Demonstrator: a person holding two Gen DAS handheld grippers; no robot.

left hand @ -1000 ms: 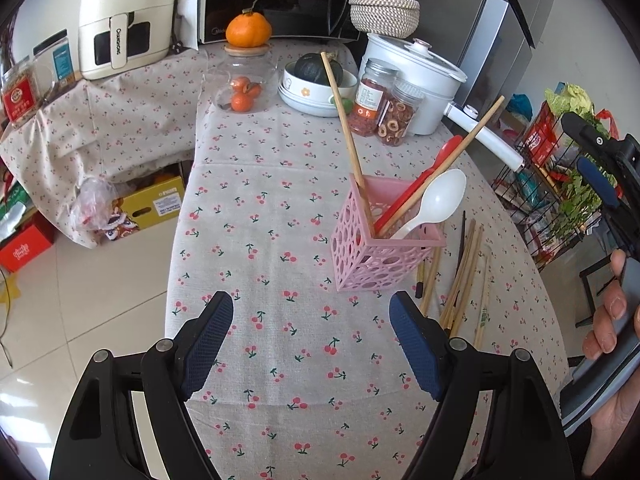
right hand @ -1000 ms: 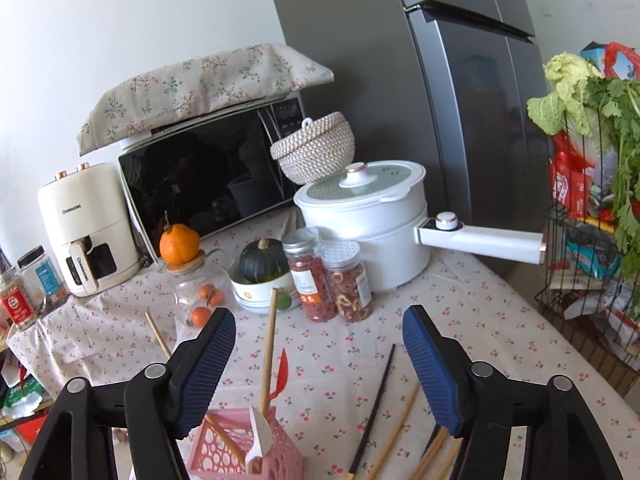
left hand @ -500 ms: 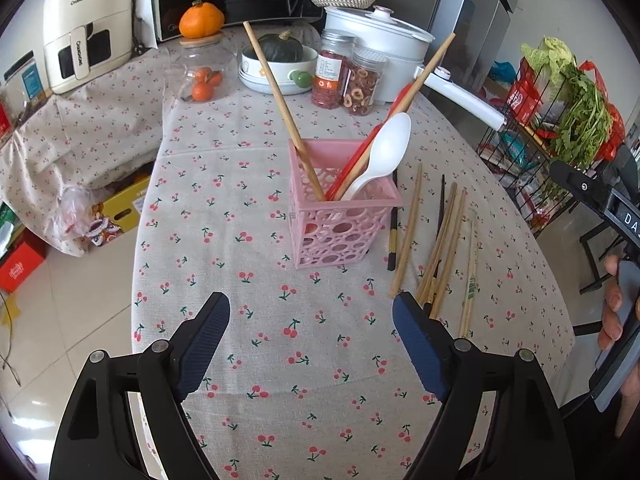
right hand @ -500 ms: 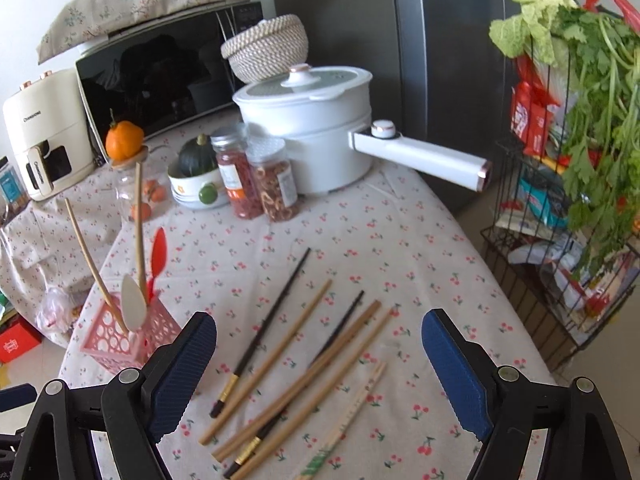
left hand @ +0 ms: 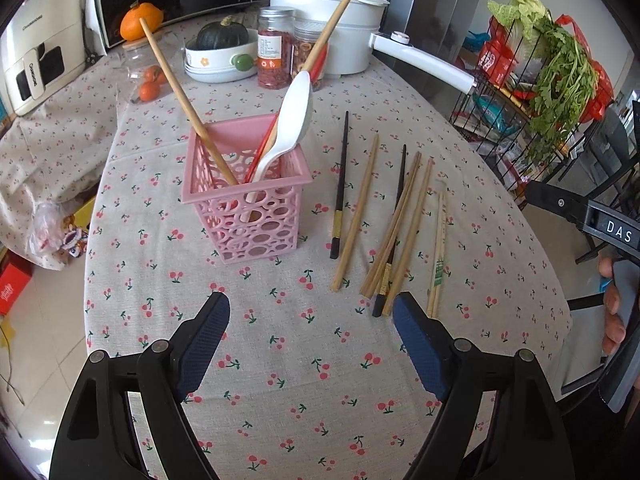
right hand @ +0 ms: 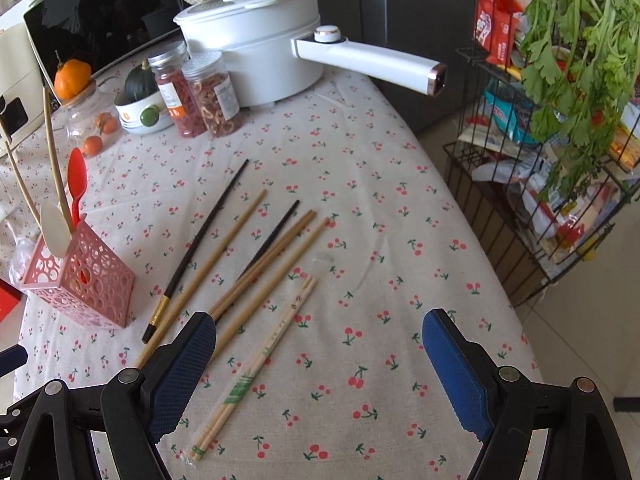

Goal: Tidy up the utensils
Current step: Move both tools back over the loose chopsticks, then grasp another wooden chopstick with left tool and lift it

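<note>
You have a pink perforated plastic utensil basket (left hand: 244, 208) standing upright on the cherry-print cloth. In it lean a white plastic spoon (left hand: 290, 120), a red plastic spoon (right hand: 76, 180) and two long bamboo chopsticks (left hand: 184, 96), tilted apart. Just to its right, loose on the cloth, lie two black chopsticks with gold bands (left hand: 340, 184), several plain bamboo chopsticks (left hand: 400, 228) overlapping one another, and one wrapped pair of disposable chopsticks with green print (right hand: 256, 364), all roughly parallel.

"DAS" — white letters on the black clamp arm (left hand: 618, 231), brand name on white appliance (left hand: 34, 76) — too blurred
</note>
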